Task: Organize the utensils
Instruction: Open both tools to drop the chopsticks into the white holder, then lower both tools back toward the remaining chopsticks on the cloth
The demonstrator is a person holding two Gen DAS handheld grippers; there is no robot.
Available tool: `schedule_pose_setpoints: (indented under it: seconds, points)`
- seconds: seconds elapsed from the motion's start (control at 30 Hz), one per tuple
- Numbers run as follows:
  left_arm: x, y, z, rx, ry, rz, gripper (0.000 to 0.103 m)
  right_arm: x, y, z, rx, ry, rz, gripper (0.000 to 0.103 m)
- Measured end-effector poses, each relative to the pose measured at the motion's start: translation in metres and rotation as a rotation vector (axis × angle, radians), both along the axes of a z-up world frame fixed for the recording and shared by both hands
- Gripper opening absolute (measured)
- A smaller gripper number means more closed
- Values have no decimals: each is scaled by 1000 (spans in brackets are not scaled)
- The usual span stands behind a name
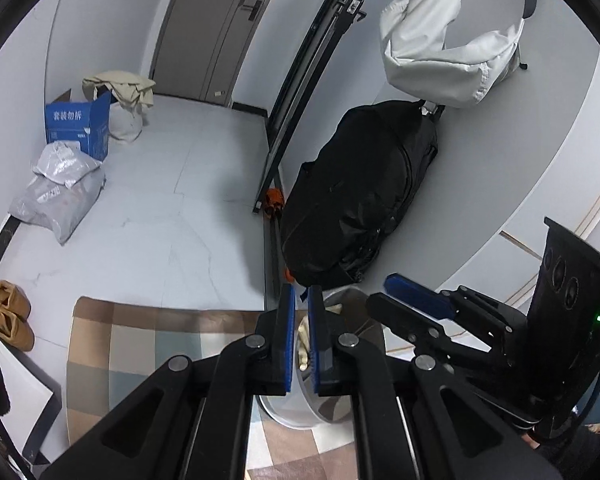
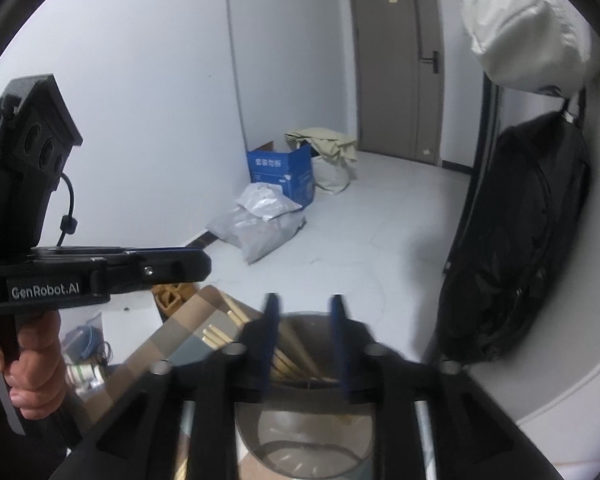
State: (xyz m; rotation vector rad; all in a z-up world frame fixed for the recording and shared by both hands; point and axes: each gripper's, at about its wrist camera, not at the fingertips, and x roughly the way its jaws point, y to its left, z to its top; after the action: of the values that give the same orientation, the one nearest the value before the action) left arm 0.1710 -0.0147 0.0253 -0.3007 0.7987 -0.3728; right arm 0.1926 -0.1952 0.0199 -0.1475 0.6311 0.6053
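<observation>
The left gripper (image 1: 299, 300) points downward with its blue pads almost together and nothing visibly clamped between them, a bare hand (image 2: 28, 364) wrapped around its handle, while the right gripper (image 2: 305, 312) tilts down beside it, jaws parted and holding nothing.

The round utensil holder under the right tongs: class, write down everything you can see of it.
The round utensil holder is a cylinder with a pale wall and a dark, shiny inside whose bottom shows. It stands upright on a checked cloth in brown, beige and grey. Pale wooden sticks, seemingly chopsticks, lean inside it against the far rim. The right tongs hang above its mouth, open, nothing visibly held between them. The left wrist view shows its white rim behind the shut left tongs.
</observation>
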Motion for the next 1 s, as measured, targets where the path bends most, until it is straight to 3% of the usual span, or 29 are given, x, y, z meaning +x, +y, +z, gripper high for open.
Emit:
schedule_pose_setpoints:
  seconds: [0.07, 0.17, 0.23, 0.3, 0.47, 0.6, 0.77, 0.83, 1.0]
  points:
    - [-4, 2, 3, 3, 16, 2, 6, -4, -6, 4, 17, -3, -20, 36]
    - [-14, 8, 8, 12, 1, 35, 23, -14, -17, 11, 45, -16, -68, 42]
    - [-24, 12, 15, 34, -22, 74, 50, -20, -22, 14, 58, -23, -97, 48]
    - [-33, 16, 21, 72, -47, 125, 63, -27, -28, 17, 76, -27, -122, 50]
    - [-49, 20, 37, 119, -85, 146, 64, -46, -39, 27, 141, -31, -178, 58]
    - [-67, 18, 48, 157, -128, 180, 77, -68, -38, 38, 176, -68, -184, 68]
    - [-86, 17, 56, 213, -179, 195, 80, -95, -32, 48, 224, -103, -180, 74]
    - [-92, 16, 58, 227, -193, 204, 88, -106, -29, 50, 233, -115, -181, 77]
    - [-113, 19, 58, 244, -228, 225, 92, -132, -27, 52, 262, -152, -191, 83]
